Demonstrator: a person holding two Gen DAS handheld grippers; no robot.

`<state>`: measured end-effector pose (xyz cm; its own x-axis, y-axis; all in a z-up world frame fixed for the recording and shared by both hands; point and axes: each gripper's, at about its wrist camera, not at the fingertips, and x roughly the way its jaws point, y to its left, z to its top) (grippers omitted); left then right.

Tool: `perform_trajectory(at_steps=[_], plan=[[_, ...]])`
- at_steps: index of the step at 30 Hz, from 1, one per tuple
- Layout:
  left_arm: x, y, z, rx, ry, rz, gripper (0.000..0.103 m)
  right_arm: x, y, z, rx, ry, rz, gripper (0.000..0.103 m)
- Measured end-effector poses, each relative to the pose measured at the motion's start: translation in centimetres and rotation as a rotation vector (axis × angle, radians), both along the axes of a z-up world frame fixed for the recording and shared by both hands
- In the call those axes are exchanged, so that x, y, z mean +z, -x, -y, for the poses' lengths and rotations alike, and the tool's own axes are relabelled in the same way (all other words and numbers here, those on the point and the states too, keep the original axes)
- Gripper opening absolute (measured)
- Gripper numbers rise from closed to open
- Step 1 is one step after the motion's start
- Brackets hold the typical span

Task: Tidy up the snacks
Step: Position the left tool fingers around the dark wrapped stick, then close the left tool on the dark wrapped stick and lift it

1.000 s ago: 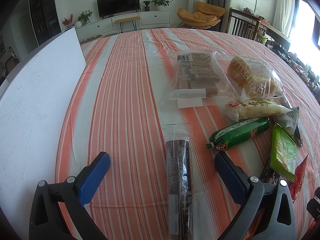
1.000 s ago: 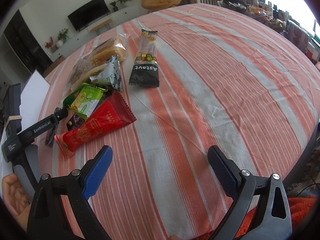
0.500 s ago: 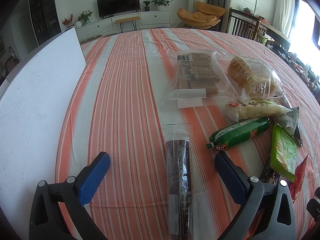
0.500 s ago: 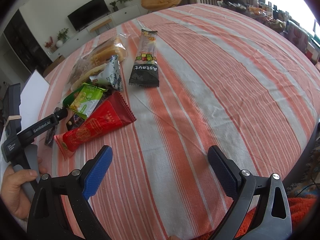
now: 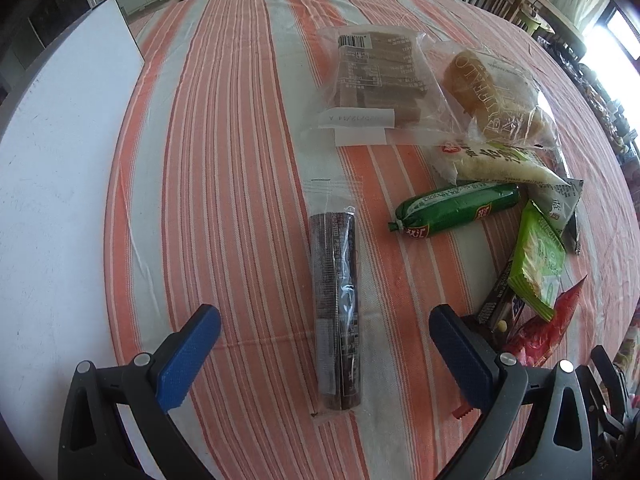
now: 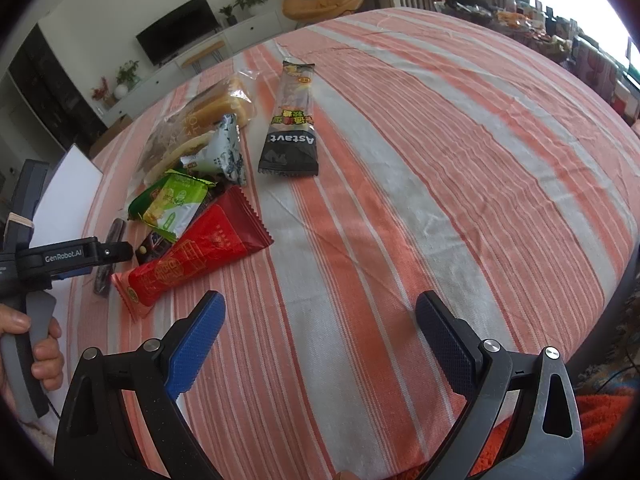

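The left gripper (image 5: 325, 338) hangs with jaws spread wide, straddling the near end of a dark cookie roll (image 5: 335, 304) in clear wrap that lies lengthwise on the striped counter (image 5: 224, 160). The roll looks light, stiff and slick, likely brittle inside; gripping across its middle seems safest. To the right lie a green sausage (image 5: 456, 211), a bagged bread bun (image 5: 496, 96) and a clear bag of brown bars (image 5: 376, 80), soft crinkly packs. The right gripper (image 6: 316, 332) hovers released, holding nothing, near a red packet (image 6: 192, 258). No container is visible.
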<state>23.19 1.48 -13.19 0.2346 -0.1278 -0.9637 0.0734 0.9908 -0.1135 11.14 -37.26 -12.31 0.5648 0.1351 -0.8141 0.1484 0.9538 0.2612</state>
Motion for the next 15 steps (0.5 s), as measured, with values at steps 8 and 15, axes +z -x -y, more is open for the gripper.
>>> perform_trajectory(at_steps=[8, 15], plan=[[-0.1, 1.5, 1.2, -0.037, -0.106, 0.040, 0.098, 0.0, 0.0, -0.1, 0.001, 0.005, -0.003, 0.098], [0.9, 3.5, 1.5, -0.036, -0.099, 0.145, 0.071, 0.0, 0.1, -0.1, 0.000, -0.005, 0.000, 0.098]])
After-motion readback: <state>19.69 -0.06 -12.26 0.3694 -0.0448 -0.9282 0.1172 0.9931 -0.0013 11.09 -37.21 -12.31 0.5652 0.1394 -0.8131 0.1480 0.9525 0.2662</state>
